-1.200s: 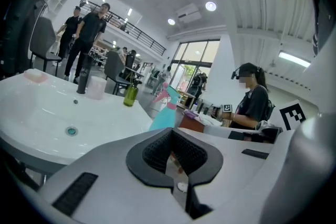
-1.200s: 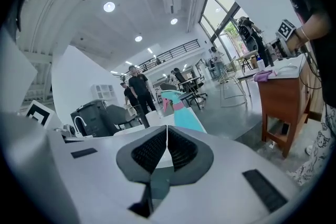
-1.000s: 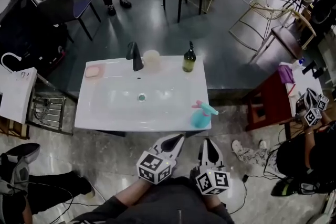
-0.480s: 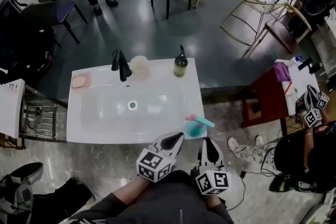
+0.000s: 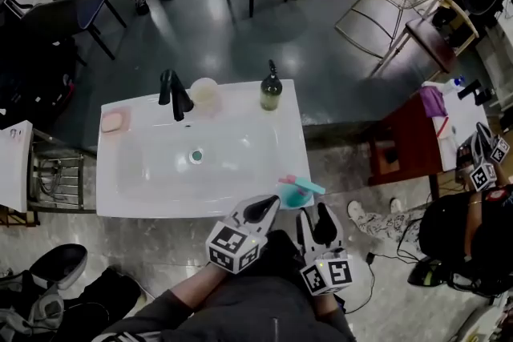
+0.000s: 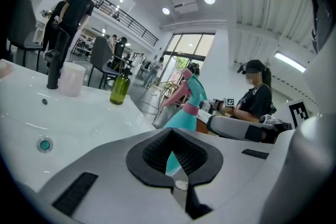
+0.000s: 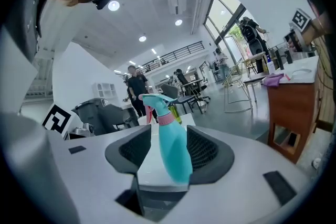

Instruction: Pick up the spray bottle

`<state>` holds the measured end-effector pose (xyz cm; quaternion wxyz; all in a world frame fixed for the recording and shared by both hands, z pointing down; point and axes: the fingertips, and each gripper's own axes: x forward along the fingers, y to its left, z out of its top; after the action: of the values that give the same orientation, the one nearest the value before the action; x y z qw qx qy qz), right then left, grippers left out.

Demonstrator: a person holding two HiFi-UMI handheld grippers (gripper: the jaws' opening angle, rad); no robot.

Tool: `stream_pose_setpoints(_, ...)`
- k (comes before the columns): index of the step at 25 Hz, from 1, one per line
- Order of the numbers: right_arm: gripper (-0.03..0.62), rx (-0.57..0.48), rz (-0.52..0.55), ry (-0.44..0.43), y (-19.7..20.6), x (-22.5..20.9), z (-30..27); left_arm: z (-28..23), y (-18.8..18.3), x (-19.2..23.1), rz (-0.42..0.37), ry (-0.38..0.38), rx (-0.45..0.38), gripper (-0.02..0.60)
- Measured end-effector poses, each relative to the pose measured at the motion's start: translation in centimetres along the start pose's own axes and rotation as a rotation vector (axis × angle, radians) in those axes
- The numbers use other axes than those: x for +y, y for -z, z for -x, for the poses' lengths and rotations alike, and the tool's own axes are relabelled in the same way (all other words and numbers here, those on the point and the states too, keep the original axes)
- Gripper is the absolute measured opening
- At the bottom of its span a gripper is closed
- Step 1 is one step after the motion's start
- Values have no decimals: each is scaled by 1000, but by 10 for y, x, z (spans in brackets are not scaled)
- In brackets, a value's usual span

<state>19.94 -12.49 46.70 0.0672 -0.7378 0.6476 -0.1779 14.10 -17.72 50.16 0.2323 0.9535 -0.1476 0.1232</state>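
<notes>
The teal spray bottle (image 5: 293, 191) with a pink trigger stands upright on the front right corner of the white sink top (image 5: 144, 188). My right gripper (image 5: 316, 222) hovers just short of it at the counter's edge. Its jaws are opening, and in the right gripper view the bottle (image 7: 173, 149) stands framed in the gap of that gripper (image 7: 167, 165), with neither pad pressing on it. My left gripper (image 5: 263, 208) is to the bottle's left, tips together and nothing held. In the left gripper view (image 6: 176, 165) the spray bottle (image 6: 189, 107) rises behind the jaws.
At the back of the sink stand a black faucet (image 5: 172, 94), a pale cup (image 5: 205, 92), a green soap bottle (image 5: 271, 90) and a pink soap dish (image 5: 115, 121). A red cabinet (image 5: 405, 144) is at the right, beside a seated person (image 5: 473, 236) who holds marker cubes.
Both grippers have come closer to the sink's front edge and the spray bottle. The right gripper's jaws, closed before, now stand parted.
</notes>
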Motion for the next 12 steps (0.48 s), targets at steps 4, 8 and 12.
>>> stream_pose_setpoints(4, 226, 42, 25, -70, 3, 6, -2, 2, 0, -1, 19, -40, -11, 6)
stream_pose_setpoints(8, 278, 72, 71, -124, 3, 9, -5, 6, -1, 1, 43, -96, -30, 6)
stream_pose_setpoints(12, 355, 87, 143, -150, 2, 8, -10, 10, -1, 0, 65, -136, -54, 6)
